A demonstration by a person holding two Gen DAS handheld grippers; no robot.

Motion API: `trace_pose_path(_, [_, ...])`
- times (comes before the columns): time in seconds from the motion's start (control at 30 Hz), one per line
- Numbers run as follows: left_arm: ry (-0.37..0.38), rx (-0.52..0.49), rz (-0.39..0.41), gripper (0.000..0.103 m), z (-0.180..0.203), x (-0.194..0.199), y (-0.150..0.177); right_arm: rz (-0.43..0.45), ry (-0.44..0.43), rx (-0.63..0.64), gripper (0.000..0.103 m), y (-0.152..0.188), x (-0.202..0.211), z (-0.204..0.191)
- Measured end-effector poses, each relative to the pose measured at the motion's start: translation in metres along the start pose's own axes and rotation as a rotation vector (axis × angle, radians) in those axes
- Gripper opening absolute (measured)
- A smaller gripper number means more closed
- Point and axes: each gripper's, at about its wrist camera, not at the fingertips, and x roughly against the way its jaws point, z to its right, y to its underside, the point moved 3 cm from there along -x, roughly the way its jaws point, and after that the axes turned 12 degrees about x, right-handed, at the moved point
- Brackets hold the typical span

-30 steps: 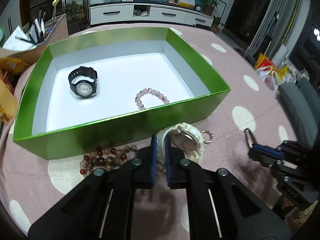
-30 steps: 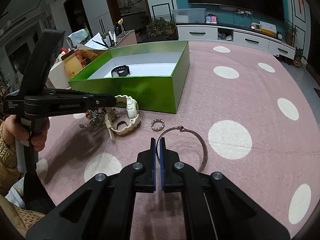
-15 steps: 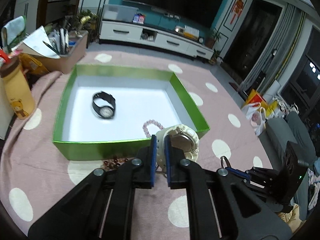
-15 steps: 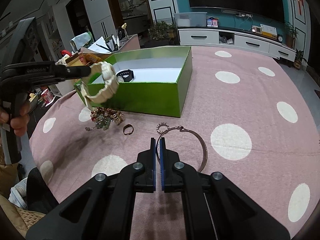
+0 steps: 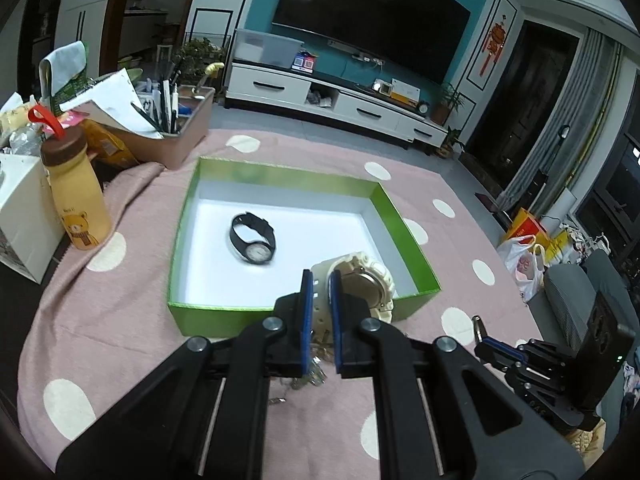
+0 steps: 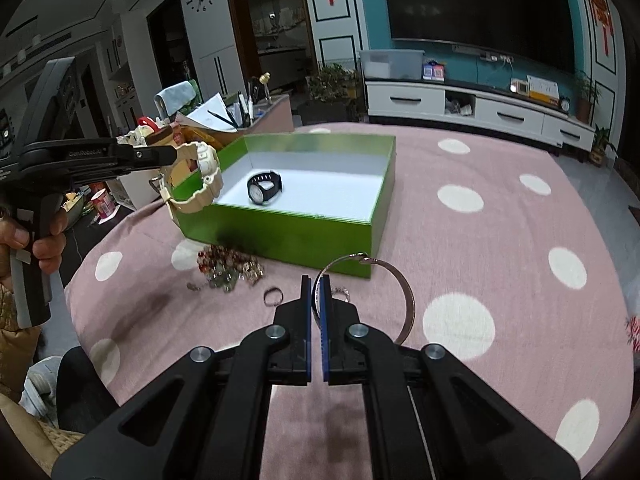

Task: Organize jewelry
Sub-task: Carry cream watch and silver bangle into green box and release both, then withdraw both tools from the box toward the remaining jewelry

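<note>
My left gripper (image 5: pixel 319 280) is shut on the strap of a cream watch (image 5: pixel 362 286) and holds it high above the near wall of the green box (image 5: pixel 208 312); it also shows in the right wrist view (image 6: pixel 200 178). A black watch (image 5: pixel 253 239) lies inside the box. My right gripper (image 6: pixel 316 284) is shut on a silver bangle (image 6: pixel 404 296) and holds it just above the table in front of the box (image 6: pixel 280 232). A heap of bead bracelets (image 6: pixel 224 266) and a small ring (image 6: pixel 273 296) lie on the pink dotted cloth.
A yellow bear bottle (image 5: pixel 76 196), a white box (image 5: pixel 20 208) and a pen-filled organizer (image 5: pixel 176 128) stand left of the green box. The table's round edge runs close behind them. A TV cabinet (image 5: pixel 340 100) stands far behind.
My left gripper has lifted the cream watch off the table and risen higher above the box. My right gripper has raised the bangle slightly and moved closer to the box.
</note>
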Motion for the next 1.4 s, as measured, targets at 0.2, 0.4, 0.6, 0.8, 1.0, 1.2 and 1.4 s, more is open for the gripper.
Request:
trace_pose_path(0.2, [-0.021,-0.013,0.026,0.004,-0.001,-0.006,-0.019,0.046,-0.001,0.038,0.003,-0.029,-0.008,-0.001])
trace_pose_path(0.4, [-0.085,-0.035,0.062,0.0,-0.005,-0.034,-0.043,0.077,-0.015,0.049,0.003,-0.057,-0.031,0.002])
trace_pose_path(0.6, [-0.123,0.051,-0.009,0.0,-0.036,-0.069,-0.056,0.101,-0.039,0.033,0.003,-0.086,-0.055,0.006])
trace_pose_path(0.8, [-0.149,0.056,-0.05,0.019,-0.051,-0.081,-0.051,0.039,-0.049,0.014,0.008,-0.102,-0.095,0.025])
trace_pose_path(1.0, [-0.127,0.056,-0.067,0.053,-0.05,-0.089,-0.046,0.007,-0.022,-0.051,0.035,-0.096,-0.107,0.039])
trace_pose_path(1.2, [-0.117,0.059,-0.067,0.071,-0.045,-0.086,-0.042,0.009,-0.025,-0.084,0.036,-0.083,-0.092,0.045])
trace_pose_path(1.4, [-0.109,0.061,-0.066,0.074,-0.041,-0.077,-0.035,0.003,-0.032,-0.105,0.036,-0.069,-0.076,0.045])
